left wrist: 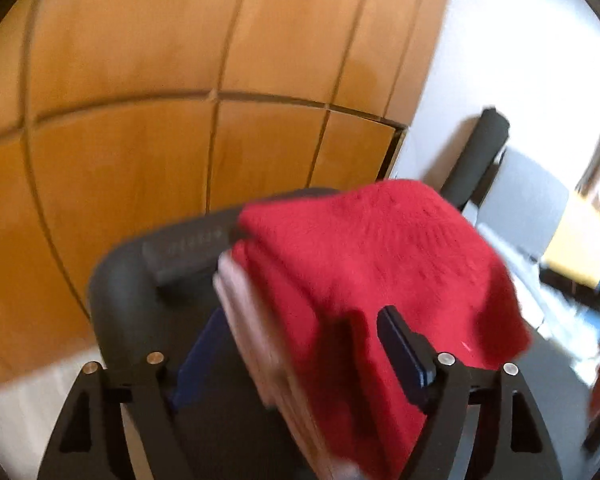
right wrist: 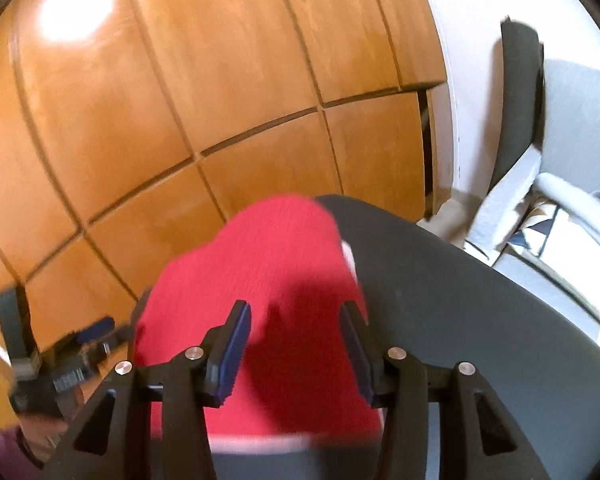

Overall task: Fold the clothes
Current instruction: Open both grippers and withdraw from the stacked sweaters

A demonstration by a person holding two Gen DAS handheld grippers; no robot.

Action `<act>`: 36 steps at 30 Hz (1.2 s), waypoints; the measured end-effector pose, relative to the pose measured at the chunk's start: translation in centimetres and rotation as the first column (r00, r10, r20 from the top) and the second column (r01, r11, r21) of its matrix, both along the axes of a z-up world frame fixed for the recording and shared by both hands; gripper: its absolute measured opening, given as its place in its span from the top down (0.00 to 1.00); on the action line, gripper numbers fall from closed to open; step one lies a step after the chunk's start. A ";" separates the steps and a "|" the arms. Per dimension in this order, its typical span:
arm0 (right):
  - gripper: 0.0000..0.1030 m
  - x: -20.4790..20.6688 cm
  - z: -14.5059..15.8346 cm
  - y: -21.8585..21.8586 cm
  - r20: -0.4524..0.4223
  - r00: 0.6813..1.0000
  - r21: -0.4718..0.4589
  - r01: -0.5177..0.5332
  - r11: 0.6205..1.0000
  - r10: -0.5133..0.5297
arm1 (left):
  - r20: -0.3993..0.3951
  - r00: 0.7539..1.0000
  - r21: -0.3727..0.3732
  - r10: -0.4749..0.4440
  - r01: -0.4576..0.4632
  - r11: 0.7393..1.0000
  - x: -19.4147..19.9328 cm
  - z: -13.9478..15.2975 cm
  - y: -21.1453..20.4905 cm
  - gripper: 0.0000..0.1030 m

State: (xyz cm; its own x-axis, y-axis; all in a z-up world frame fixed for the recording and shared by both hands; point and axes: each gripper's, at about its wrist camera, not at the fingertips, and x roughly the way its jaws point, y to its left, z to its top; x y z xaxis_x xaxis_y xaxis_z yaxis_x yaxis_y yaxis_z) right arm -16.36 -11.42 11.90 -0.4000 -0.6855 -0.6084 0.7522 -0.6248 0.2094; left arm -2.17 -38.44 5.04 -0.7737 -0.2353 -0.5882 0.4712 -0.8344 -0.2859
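Left gripper: matte black plastic frame, two angled linkage arms per side, each side plate with a triangular cut-out. Four round silver pivot pins sit across the top of the linkages. Fingers carry dark navy blue pads; the left one is largely hidden.

Right gripper: same build, with a black frame, triangular cut-outs and four silver pins. Its navy pads show fine ribbing along the edge. Both views are motion-blurred; no markings or cables can be made out.
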 end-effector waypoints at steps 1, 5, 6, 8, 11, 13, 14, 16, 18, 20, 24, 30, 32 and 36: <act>0.53 1.7 -0.1 0.9 -0.020 1.000 0.010 -0.003 1.000 0.003 | 0.010 1.000 0.019 -0.002 0.002 1.000 0.8 -0.6 1.0 0.22; 0.52 7.6 -3.0 2.5 -0.091 0.996 0.103 -0.001 0.995 0.010 | 0.063 0.998 0.041 -0.025 0.023 0.999 3.2 -2.8 5.5 0.22; 0.52 8.7 -4.0 2.5 -0.104 0.995 0.127 0.006 0.992 0.007 | 0.081 0.996 0.025 -0.035 0.033 0.999 3.5 -3.1 6.8 0.22; 0.52 10.0 -5.8 2.6 -0.099 0.995 0.146 0.012 0.989 0.002 | 0.108 0.993 -0.011 -0.046 0.048 0.999 3.7 -3.4 8.7 0.20; 0.52 11.3 -7.8 3.3 -0.069 0.997 0.157 0.037 0.987 -0.026 | 0.121 0.992 -0.062 -0.038 0.045 0.997 4.4 -3.8 11.3 0.11; 0.52 11.6 -8.8 3.7 -0.074 0.996 0.176 0.056 0.983 -0.043 | 0.120 0.992 -0.088 -0.031 0.041 0.995 4.7 -3.9 12.3 0.08; 0.52 11.4 -9.2 3.6 -0.072 0.996 0.179 0.065 0.982 -0.053 | 0.130 0.991 -0.108 -0.024 0.038 0.993 4.7 -4.1 12.9 0.06; 0.52 11.1 -10.0 3.7 -0.039 0.997 0.169 0.072 0.983 -0.067 | 0.149 0.989 -0.143 -0.012 0.033 0.989 4.5 -4.3 13.6 0.03; 0.52 10.9 -10.4 3.6 -0.026 0.997 0.172 0.080 0.982 -0.077 | 0.163 0.987 -0.157 -0.010 0.036 0.987 4.3 -4.7 14.1 0.01; 0.52 10.7 -10.7 3.3 -0.025 0.996 0.180 0.090 0.979 -0.087 | 0.178 0.984 -0.154 -0.001 0.028 0.988 4.1 -5.1 14.1 0.00; 0.52 10.4 -11.4 2.9 -0.034 0.996 0.202 0.093 0.975 -0.088 | 0.229 0.972 -0.136 0.045 -0.014 0.991 3.5 -6.1 13.7 0.00; 0.52 10.5 -11.7 2.9 -0.046 0.995 0.210 0.101 0.972 -0.094 | 0.254 0.964 -0.190 0.081 -0.032 0.981 3.3 -6.4 14.2 0.00; 0.52 10.5 -11.9 2.9 -0.043 0.994 0.215 0.107 0.971 -0.100 | 0.262 0.962 -0.188 0.076 -0.027 0.982 3.2 -6.5 14.3 0.00; 0.52 10.4 -12.0 3.0 -0.035 0.994 0.217 0.113 0.970 -0.108 | 0.282 0.957 -0.167 0.065 -0.018 0.986 2.8 -7.1 14.4 0.00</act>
